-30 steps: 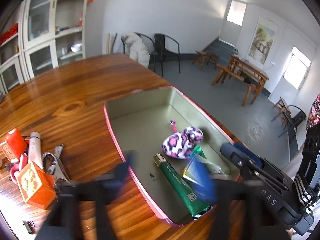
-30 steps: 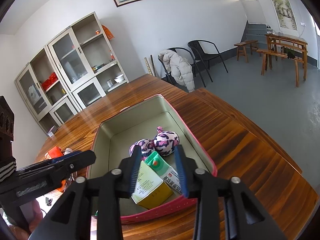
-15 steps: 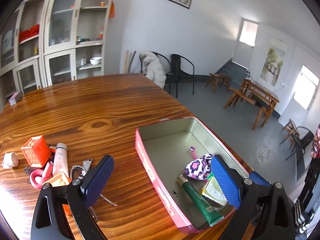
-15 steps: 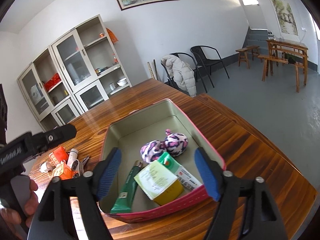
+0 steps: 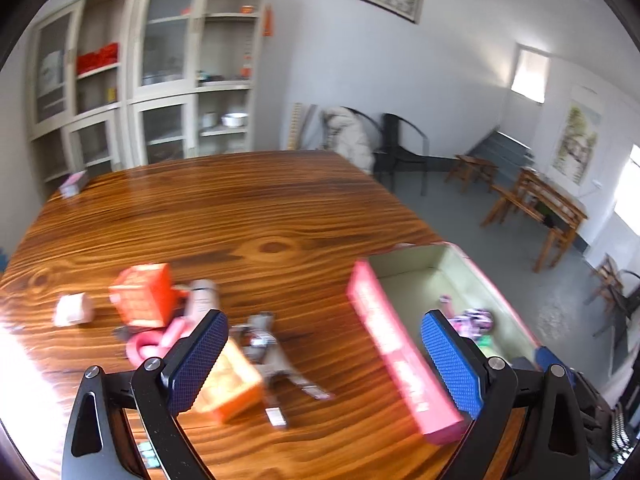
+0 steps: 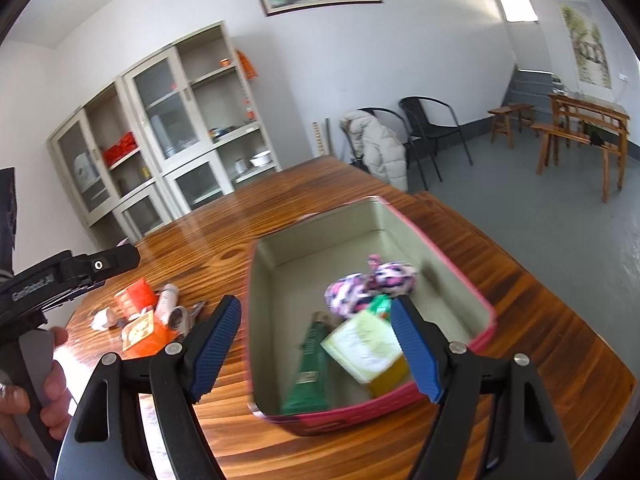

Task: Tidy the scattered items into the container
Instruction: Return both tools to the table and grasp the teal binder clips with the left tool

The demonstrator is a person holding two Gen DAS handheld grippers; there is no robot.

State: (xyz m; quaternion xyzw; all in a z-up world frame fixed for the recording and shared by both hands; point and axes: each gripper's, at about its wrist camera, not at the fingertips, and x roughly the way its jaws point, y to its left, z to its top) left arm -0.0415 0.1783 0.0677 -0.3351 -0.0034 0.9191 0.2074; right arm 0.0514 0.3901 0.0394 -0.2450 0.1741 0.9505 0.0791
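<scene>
A pink-walled tin [image 6: 486, 326] [image 5: 394, 360] stands on the wooden table. It holds a green tube [image 6: 310, 364], a yellow-green carton [image 6: 366, 346] and a pink patterned pouch [image 6: 370, 282]. To its left lies a pile: two orange boxes [image 5: 144, 298] [image 5: 232, 386], a white tube [image 5: 202, 294], a pink ring [image 5: 150, 346] and metal clippers [image 5: 268, 344]. My left gripper [image 5: 324, 364] is open and empty, between pile and tin. My right gripper [image 6: 316, 346] is open and empty above the tin's near end.
A small white roll [image 5: 74, 310] lies left of the pile. A small pink box [image 5: 72, 184] sits at the table's far left corner. Glass cabinets [image 6: 160, 132] stand behind the table. Chairs [image 6: 428, 128] and benches [image 6: 580, 128] stand on the floor to the right.
My right gripper opened, left the carton in the tin and drew back. My left gripper swung left from the tin toward the pile.
</scene>
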